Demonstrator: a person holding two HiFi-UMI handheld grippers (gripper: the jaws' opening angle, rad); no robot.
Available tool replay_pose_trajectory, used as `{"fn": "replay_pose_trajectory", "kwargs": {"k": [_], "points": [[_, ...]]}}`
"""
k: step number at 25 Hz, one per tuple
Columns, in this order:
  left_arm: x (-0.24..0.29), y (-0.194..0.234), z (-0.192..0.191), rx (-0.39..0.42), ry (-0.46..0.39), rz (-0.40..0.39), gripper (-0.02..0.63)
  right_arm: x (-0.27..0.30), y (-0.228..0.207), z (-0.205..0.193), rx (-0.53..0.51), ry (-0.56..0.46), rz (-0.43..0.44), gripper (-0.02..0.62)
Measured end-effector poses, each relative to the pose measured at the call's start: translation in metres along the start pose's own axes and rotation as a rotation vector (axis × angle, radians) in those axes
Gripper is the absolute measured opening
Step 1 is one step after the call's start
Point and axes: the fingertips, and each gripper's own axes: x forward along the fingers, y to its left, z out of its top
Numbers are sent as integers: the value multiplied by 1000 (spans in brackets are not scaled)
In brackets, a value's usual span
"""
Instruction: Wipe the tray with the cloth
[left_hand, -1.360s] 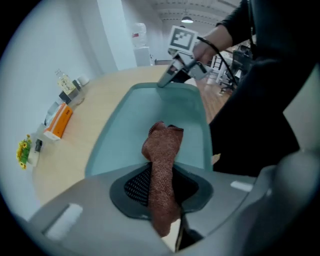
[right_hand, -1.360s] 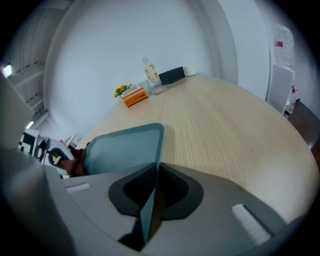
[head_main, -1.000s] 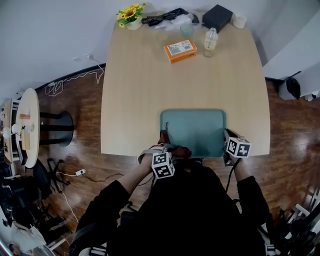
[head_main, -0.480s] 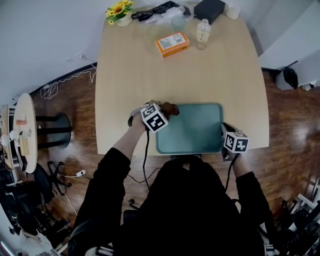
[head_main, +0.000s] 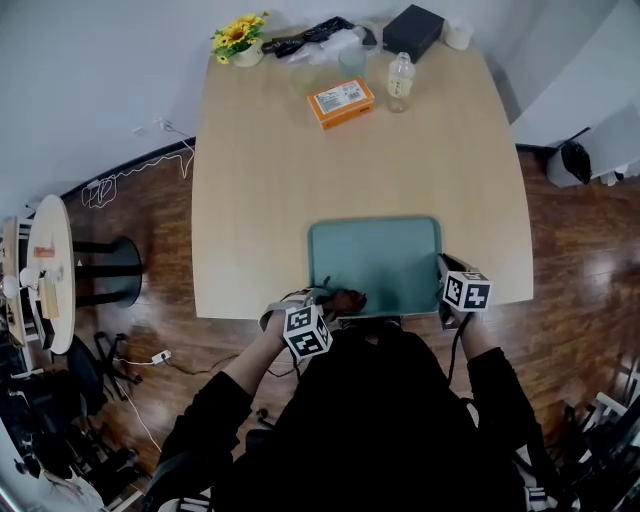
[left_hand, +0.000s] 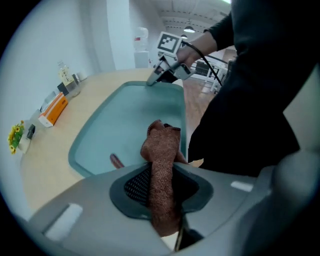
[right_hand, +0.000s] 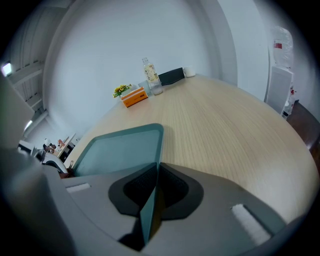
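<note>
- Plainly, the wipe is under way: the cloth (head_main: 347, 299) is at the lower-left corner of the tray (head_main: 385, 255), by its near rim, low in the centre of the head view.
- No dirt, streak or wet patch shows on the tray, so I cannot read how much has been covered. My guess is that the upper and right parts may need more passes.
- The tray lies on the table (head_main: 290, 180) against the near edge, well apart from the box (head_main: 340, 102) and bottle (head_main: 399, 80) at the top of the frame.
- The left gripper (head_main: 333, 300) has its jaws nearly together, pinched on the cloth. In the left gripper view, 1 strip of cloth runs up between the pads and bunches beyond them over the tray's rim.
- The right gripper (head_main: 443, 272) has its jaws almost closed on the tray's right rim. In the right gripper view, the thin teal edge sits between the 2 pads.
- The left arm (head_main: 235, 385) is bent and reaches in from the lower left towards the tray's corner.
- The right arm (head_main: 490, 375) is tucked close to the body at the lower right and appears to be steadying the tray.
</note>
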Motion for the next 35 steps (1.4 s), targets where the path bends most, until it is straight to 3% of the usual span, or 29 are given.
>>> {"fn": "replay_pose_trajectory", "kwargs": {"k": [3,5,9,14,17,19,21,23,26,29,32,35], "points": [[5,-11,13,23,-5,0,63,0,0,0,5,0,-1,20],[10,-14,44,54,-40,-34,63,0,1,0,5,-1,-5,20],[33,-22,130,185,-97,-103,63,-1,7,-1,6,0,-14,20],[78,-39,210,364,-84,-216,64,2,10,3,14,5,5,20],[84,-15,225,445,-37,-252,66,1,10,2,14,10,11,20],[84,33,227,472,21,-178,66,0,9,0,15,13,12,20],[84,92,231,422,71,-50,64,-1,8,-1,14,16,15,20],[86,136,242,316,92,47,65,-2,8,-1,15,16,20,20],[91,150,258,212,97,68,66,-3,6,0,20,20,31,20],[88,146,256,217,81,104,66,-6,3,1,13,26,41,20],[72,151,217,216,93,143,66,-7,0,-1,2,21,33,20],[44,165,141,158,136,186,64,-6,-2,-1,-6,16,24,20]]}}
